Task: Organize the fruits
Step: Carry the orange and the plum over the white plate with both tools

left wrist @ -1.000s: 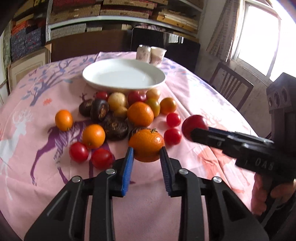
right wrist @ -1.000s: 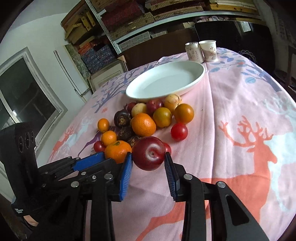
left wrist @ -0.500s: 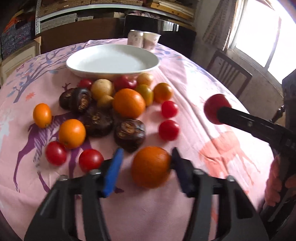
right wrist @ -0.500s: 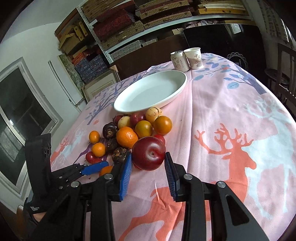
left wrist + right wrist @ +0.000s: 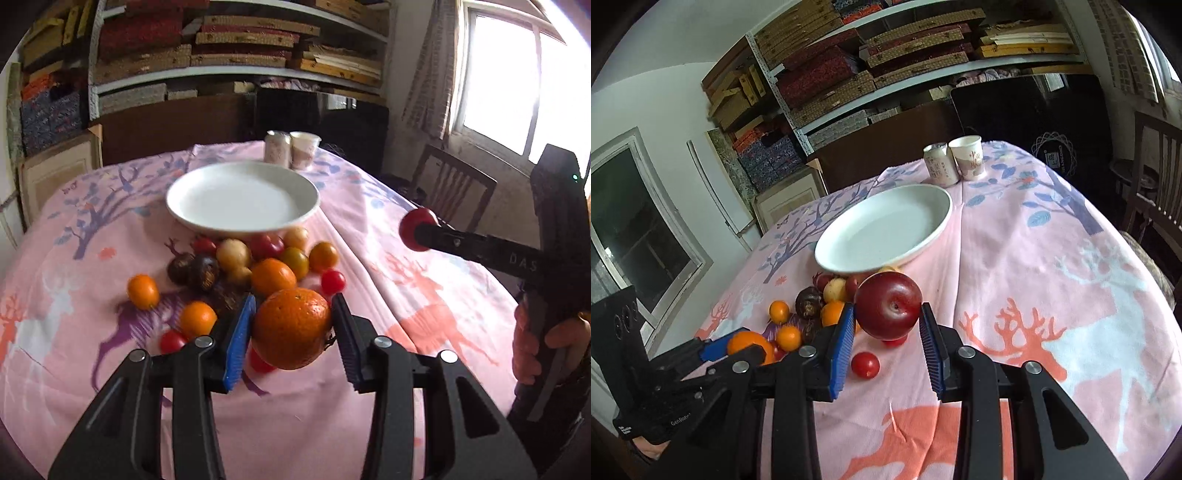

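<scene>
Shelves stacked with boxes and boards back a round desk (image 5: 369, 417) under a pink deer-print cloth. Seen from the left wrist, the left tongs (image 5: 291, 334) reach level toward 12 o'clock, clenched on a large orange (image 5: 291, 328) held clear above the cloth. Past it at 12 o'clock lies the fruit pile (image 5: 255, 266) of small oranges, red tomatoes, yellow and dark fruits, then the white plate (image 5: 242, 199), bare, with two paper cups (image 5: 291, 149) behind it. At 3 o'clock the right tongs (image 5: 419, 229) cross in from the side, gripping a red plum (image 5: 415, 225), a hand (image 5: 535, 343) on the handle.

From the right wrist, the right tongs (image 5: 888, 332) point toward 12 o'clock, clamped on the red plum (image 5: 888, 310), lifted over the cloth, just short of the plate (image 5: 886, 232). The pile (image 5: 820, 306) sits at 10 o'clock, a lone tomato (image 5: 865, 364) below the plum. At 8 o'clock the left tongs (image 5: 746, 347) hold the orange (image 5: 750, 343). Cups (image 5: 955, 162) stand beyond the plate.
</scene>
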`<state>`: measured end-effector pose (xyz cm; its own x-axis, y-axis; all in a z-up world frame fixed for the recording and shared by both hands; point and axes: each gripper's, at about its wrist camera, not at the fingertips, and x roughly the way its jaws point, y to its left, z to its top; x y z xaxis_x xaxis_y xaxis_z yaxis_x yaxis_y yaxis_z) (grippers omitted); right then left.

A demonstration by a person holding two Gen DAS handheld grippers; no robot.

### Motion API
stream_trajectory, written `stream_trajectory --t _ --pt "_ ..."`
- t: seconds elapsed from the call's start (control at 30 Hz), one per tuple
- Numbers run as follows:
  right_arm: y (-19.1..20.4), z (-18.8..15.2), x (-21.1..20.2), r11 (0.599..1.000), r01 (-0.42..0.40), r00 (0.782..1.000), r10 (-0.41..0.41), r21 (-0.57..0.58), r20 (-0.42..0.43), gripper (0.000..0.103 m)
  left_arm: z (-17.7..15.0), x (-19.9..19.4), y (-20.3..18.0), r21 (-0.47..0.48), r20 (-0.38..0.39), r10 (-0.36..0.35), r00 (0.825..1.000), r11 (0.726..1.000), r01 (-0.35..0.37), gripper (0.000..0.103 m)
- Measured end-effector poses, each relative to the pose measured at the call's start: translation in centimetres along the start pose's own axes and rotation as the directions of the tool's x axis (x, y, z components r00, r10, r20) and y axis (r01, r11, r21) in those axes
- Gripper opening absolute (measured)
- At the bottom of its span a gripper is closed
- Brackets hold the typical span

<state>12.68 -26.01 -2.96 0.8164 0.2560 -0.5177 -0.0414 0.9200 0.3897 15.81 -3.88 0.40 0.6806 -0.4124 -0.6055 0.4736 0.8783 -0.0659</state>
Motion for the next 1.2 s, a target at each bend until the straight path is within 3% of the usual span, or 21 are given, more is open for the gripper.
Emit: stream_trajectory --t 0.13,0.27,0.47,0.53,0.6,0.7,0.8,0.87,0.97,1.1,1.2 --pt "2.0 3.0 3.4 0.998 -0.009 1.000 0.009 -0.070 -0.001 0.036 3.8 2.5 2.2 -0.035 0.032 0.103 0.994 0.994 -0.102 0.042" --pt "4.0 5.5 8.5 0.989 0.033 0.999 -0.039 -0.146 -0.034 0.036 6.8 6.5 3.9 -0.043 0.012 0.105 0.994 0.994 -0.104 0.042" --pt "3.0 6.9 14.2 0.993 0.035 0.992 -0.048 -0.111 -0.113 0.036 8.5 10.8 5.0 -0.029 -0.005 0.089 0.996 0.996 -0.090 0.042" --pt "2.1 6.5 14.7 0.996 0.019 0.995 -0.027 -0.082 -0.094 0.036 8.5 11.5 5.1 -0.014 0.003 0.095 0.995 0.995 -0.095 0.042" --pt "1.6 6.3 15.6 0.996 0.022 0.988 -0.034 -0.083 -0.153 0.036 8.3 12.0 5.1 0.017 0.012 0.094 0.995 0.995 -0.095 0.042" --pt "0.7 6.0 15.9 0.999 -0.005 0.987 -0.001 -0.040 -0.158 0.036 7.5 12.7 5.1 0.103 0.016 0.137 0.990 0.985 -0.138 0.042" --pt "1.1 5.4 16.2 0.995 0.043 0.988 -0.055 -0.089 -0.145 0.036 7.1 13.3 6.3 0.046 -0.025 0.151 0.988 0.988 -0.150 0.042" --pt "1.0 5.2 16.2 0.996 0.032 0.989 -0.044 -0.084 -0.138 0.036 6.9 13.4 7.0 0.012 -0.026 0.150 0.988 0.989 -0.150 0.042" --pt "0.9 5.1 15.9 0.996 0.025 0.992 -0.036 -0.085 -0.122 0.036 6.6 13.3 6.3 0.079 0.002 0.208 0.978 0.975 -0.207 0.042" --pt "0.4 5.2 15.9 0.998 0.019 0.994 -0.025 -0.060 -0.109 0.036 6.6 13.6 5.8 0.083 0.013 0.195 0.981 0.977 -0.195 0.042" --pt "-0.2 5.2 16.1 0.999 -0.041 0.992 0.040 -0.004 -0.123 0.036 6.6 14.2 5.5 0.098 0.014 0.201 0.980 0.975 -0.201 0.042"
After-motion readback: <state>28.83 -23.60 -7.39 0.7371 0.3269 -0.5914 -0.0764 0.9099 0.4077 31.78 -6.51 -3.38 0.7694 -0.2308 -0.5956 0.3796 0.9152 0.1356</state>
